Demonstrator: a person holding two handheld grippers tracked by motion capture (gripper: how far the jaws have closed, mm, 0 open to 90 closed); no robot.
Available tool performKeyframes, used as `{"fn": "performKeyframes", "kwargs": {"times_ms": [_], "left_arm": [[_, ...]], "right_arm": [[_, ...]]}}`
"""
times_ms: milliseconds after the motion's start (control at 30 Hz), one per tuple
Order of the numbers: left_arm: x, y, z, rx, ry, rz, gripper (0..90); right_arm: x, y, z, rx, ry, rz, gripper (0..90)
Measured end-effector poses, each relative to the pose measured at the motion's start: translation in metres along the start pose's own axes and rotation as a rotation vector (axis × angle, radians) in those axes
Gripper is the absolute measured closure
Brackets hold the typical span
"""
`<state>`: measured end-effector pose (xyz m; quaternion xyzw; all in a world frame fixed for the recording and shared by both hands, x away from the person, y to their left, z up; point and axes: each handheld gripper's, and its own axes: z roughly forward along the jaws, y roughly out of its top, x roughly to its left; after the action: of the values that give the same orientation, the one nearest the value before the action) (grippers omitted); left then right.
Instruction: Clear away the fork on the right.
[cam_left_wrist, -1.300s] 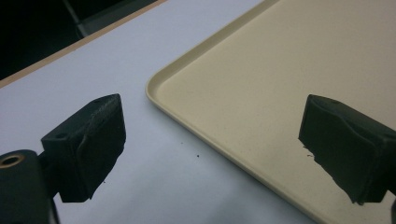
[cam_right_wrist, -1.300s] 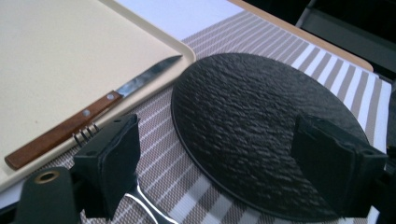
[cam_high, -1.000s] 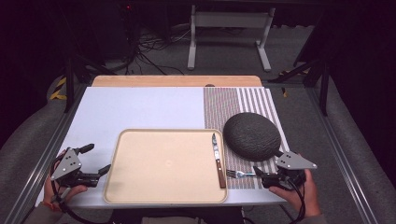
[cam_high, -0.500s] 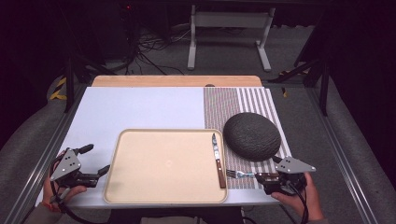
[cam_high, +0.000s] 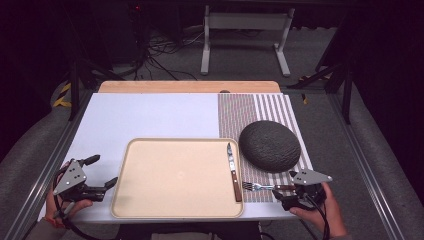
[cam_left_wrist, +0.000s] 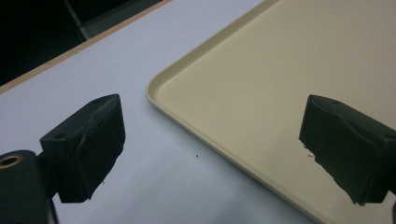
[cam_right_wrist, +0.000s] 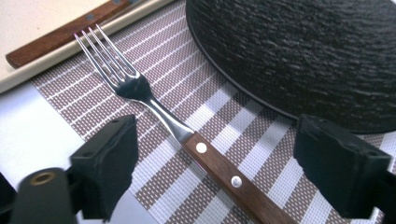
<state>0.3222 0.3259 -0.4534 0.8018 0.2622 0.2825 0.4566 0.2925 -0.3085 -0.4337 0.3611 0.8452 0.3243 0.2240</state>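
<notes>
Shifted since the earlier frames: right gripper (cam_high: 294, 196), drawn back a little toward the near edge, off the dark plate and onto the fork's handle end; left gripper (cam_high: 97, 181) unchanged in place.

Table (cam_high: 150, 115): pale top, wooden strip along the far edge; bears all items below.

Tray (cam_high: 175, 175): beige, at the near centre; its left rim passes between the left gripper's jaws, which stand spread wide and hold nothing.

Placemat (cam_high: 260, 107): striped, right of the tray.

Plate (cam_high: 270, 146): dark, textured, round; lies on the placemat just beyond the fork.

Knife (cam_high: 232, 171): wooden handle, inside the tray along its right rim, blade pointing away from the person.

Fork (cam_right_wrist: 159, 112): wooden riveted handle, steel tines; flat on the placemat near its front edge, between tray and right gripper; long axis across the table, tines toward the tray, handle toward the right gripper.

Governing relation: in the right gripper view the handle runs up between the two parted, empty jaws, one jaw to each side; right hand (cam_high: 320, 215) far nearer than left; judged ready to close on the handle.
</notes>
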Motion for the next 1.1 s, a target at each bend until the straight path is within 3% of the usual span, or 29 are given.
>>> {"fn": "performKeyframes", "kwargs": {"times_ms": [133,167,333,367,467,500,567,733,767,833,1100], "left_arm": [[-0.001,-0.001,0.001,0.01,-0.002,-0.005,7.7],[0.0,-0.001,0.0,0.008,0.003,-0.003,7.7],[-0.001,0.001,0.003,0.016,0.001,0.003,7.7],[0.0,0.001,0.004,0.017,0.001,0.004,7.7],[-0.001,0.002,0.006,0.018,-0.001,0.006,7.8],[-0.001,0.002,0.006,0.018,-0.001,0.006,7.8],[-0.001,0.003,0.007,0.017,-0.008,0.015,7.8],[-0.003,0.004,0.008,0.014,-0.01,0.02,8.2],[-0.003,0.005,0.009,0.018,-0.007,0.032,8.2],[-0.003,0.005,0.009,0.018,-0.007,0.033,8.3],[-0.003,0.005,0.009,0.024,0.0,0.03,8.3]], "right_arm": [[-0.003,-0.002,0.004,0.012,0.021,0.009,22.2],[-0.002,0.0,0.008,0.019,0.043,-0.007,27.1],[-0.002,0.0,0.016,0.038,0.055,-0.053,37.2],[-0.005,-0.001,0.018,0.03,0.075,-0.043,43.9],[-0.01,-0.004,0.02,0.023,0.117,-0.037,54.8],[-0.01,-0.004,0.02,0.023,0.117,-0.037,54.8],[-0.011,-0.008,0.016,0.032,0.157,-0.032,64.7],[-0.01,-0.008,0.014,0.04,0.164,-0.059,68.8],[-0.009,-0.006,0.014,0.053,0.179,-0.072,75.3],[-0.008,-0.006,0.014,0.056,0.183,-0.079,77.7],[-0.008,-0.001,0.015,0.081,0.193,-0.106,75.7]]}}
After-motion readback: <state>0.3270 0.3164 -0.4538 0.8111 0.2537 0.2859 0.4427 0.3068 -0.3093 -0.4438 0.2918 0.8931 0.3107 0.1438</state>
